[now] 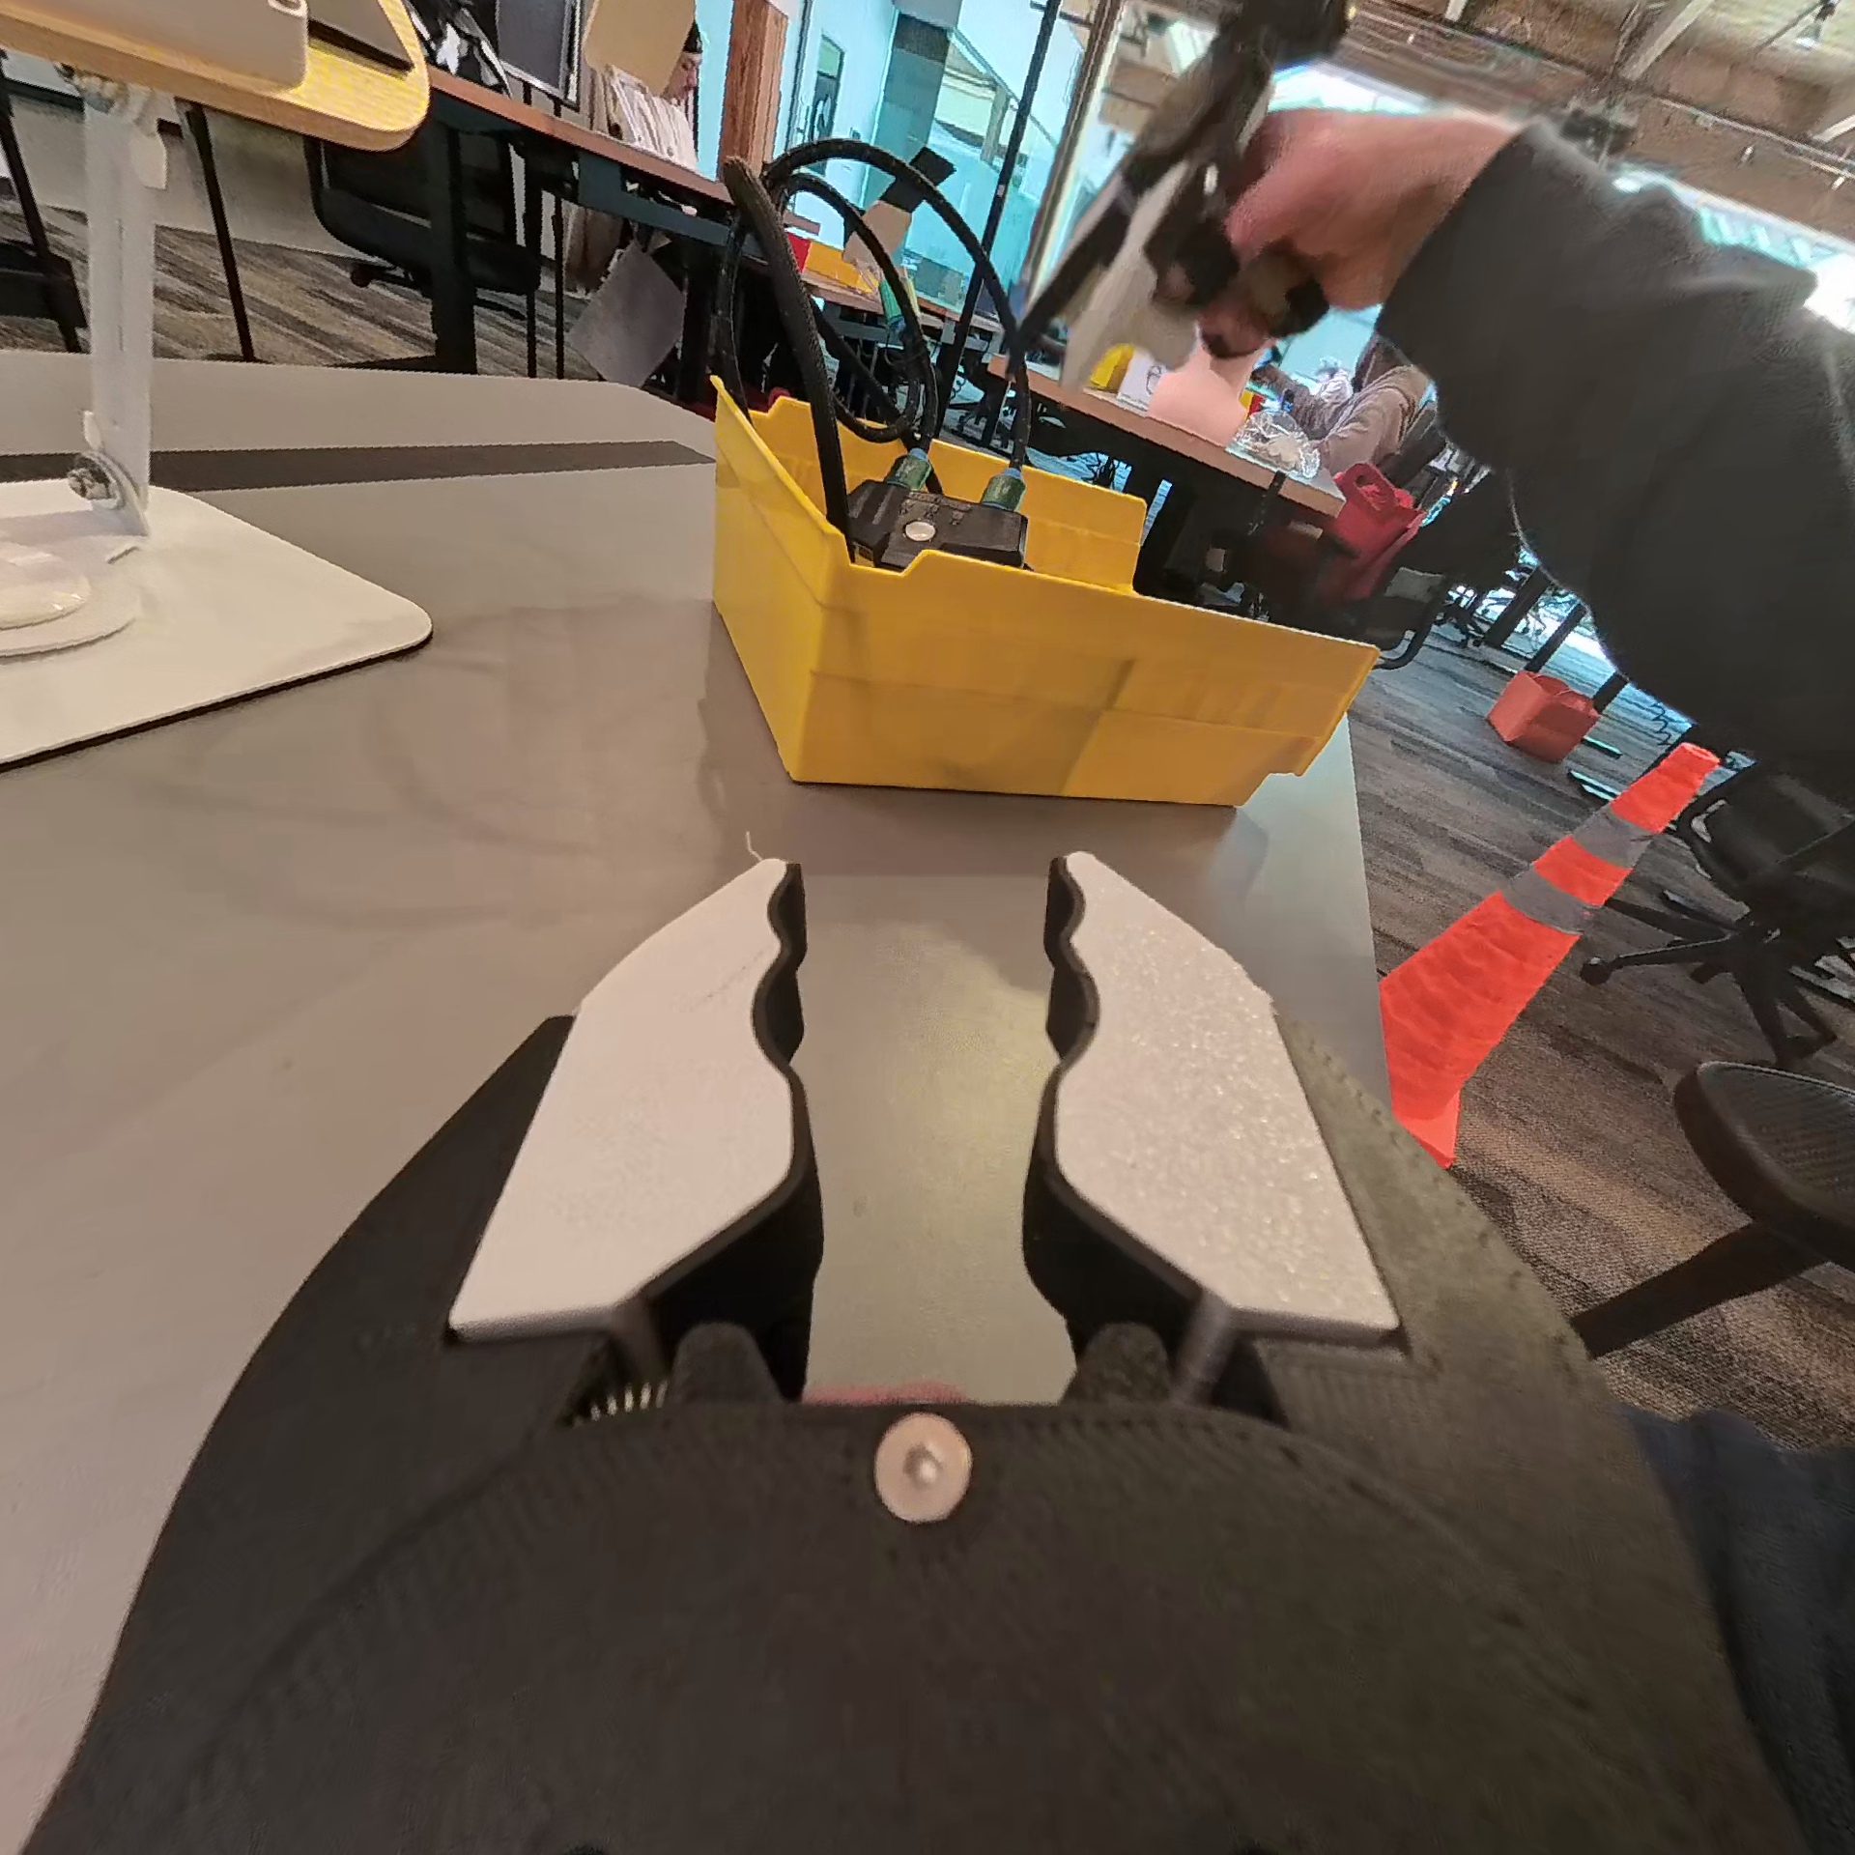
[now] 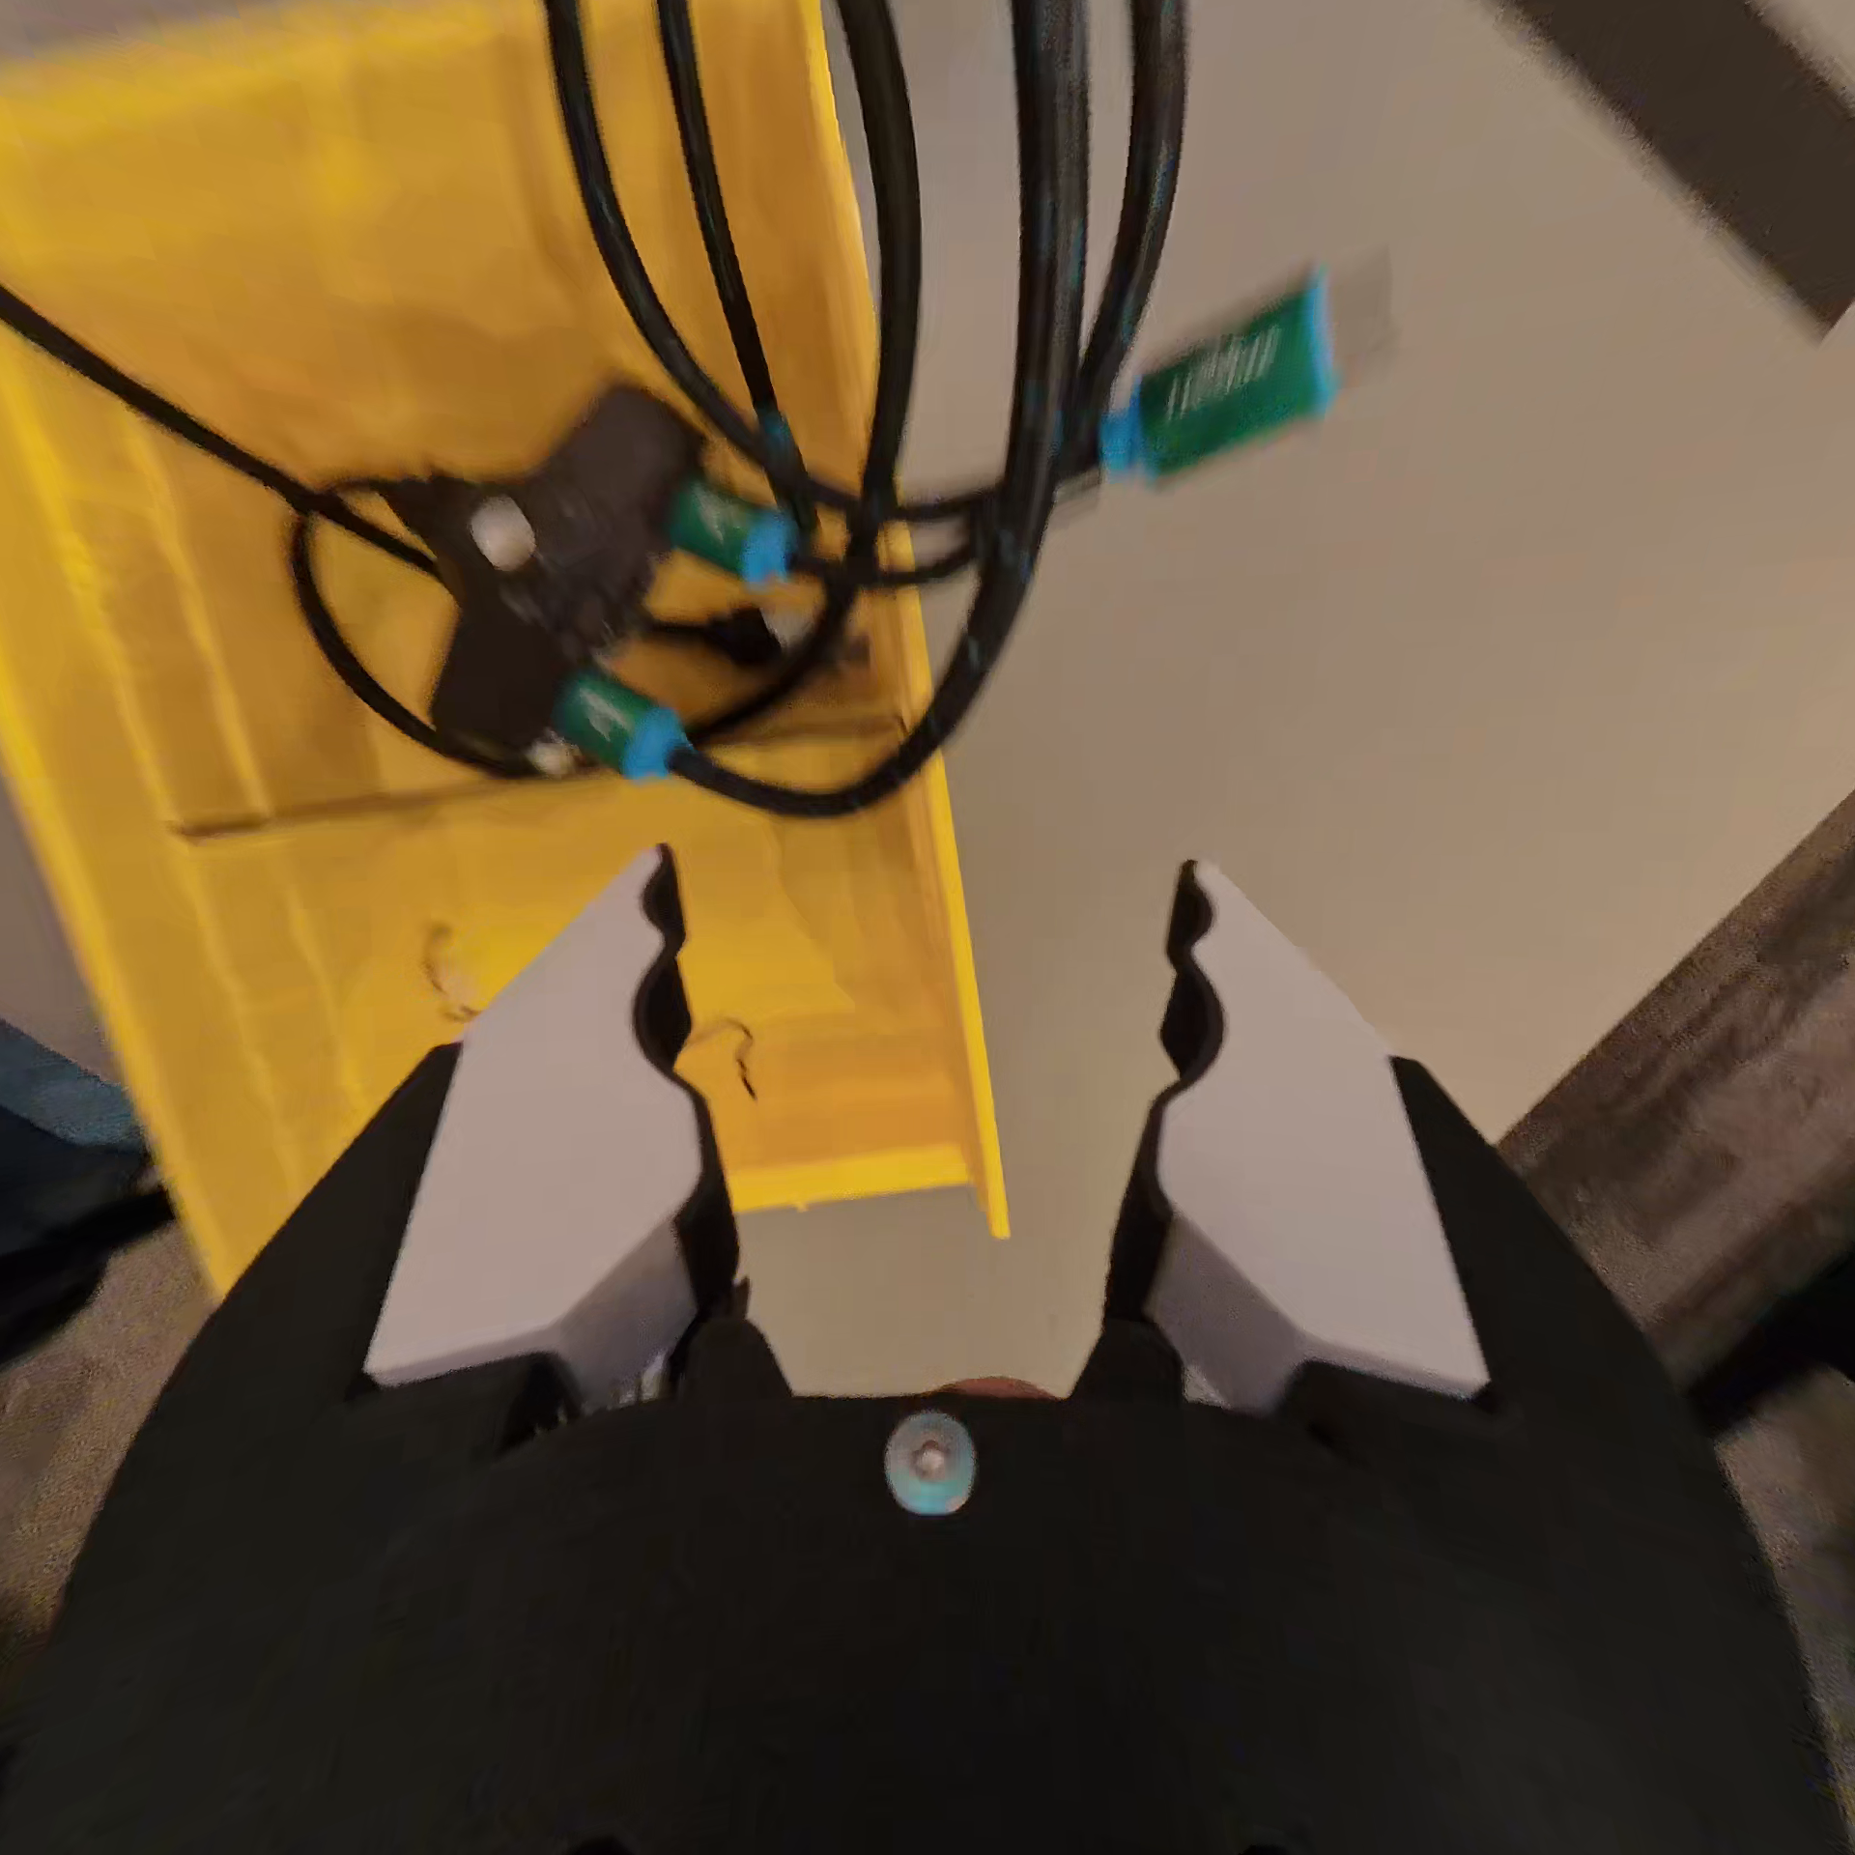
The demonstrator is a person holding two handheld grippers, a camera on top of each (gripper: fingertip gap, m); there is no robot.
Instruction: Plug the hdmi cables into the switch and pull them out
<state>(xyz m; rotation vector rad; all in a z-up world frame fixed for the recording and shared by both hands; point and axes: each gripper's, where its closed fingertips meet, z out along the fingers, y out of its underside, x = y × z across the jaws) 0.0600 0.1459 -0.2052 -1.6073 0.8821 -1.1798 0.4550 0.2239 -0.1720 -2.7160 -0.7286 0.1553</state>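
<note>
Left wrist view gave us the lay of the table (image 1: 402, 903): the yellow bin (image 1: 1004, 693) sat near the table's far right edge, with bare grey surface between it and our left gripper (image 1: 923, 883), and a white stand base (image 1: 201, 622) off to the left. Beyond the right edge lay carpet with an orange cone (image 1: 1506, 944) and an office chair (image 1: 1787, 903), well apart from the bin. From this side we saw the black switch (image 1: 934, 532) propped inside the bin with two green plugs (image 1: 1004, 489) seated in its top and black cables (image 1: 903, 231) arching above the rim; our right gripper (image 1: 1134, 241) hung high over the bin, blurred, in a hand (image 1: 1355, 221) with a dark sleeve. Right wrist view looked nearly straight down and showed what the other could not: the bin's floor (image 2: 301, 954), the switch (image 2: 562, 572) lying on it with both green plugs (image 2: 602, 718) in its ports, and a third green plug (image 2: 1235, 381) loose outside the bin, over the bare table (image 2: 1405, 753); whether it rested there we could not tell. Our left gripper's fingers stood moderately apart, holding nothing, just above the tabletop. Our right gripper (image 2: 923, 863) was spread wider, empty, with its left finger (image 2: 562, 1104) over the bin's near end and its right finger (image 2: 1295, 1104) over the open table, touching none of the cables (image 2: 883, 301).
</note>
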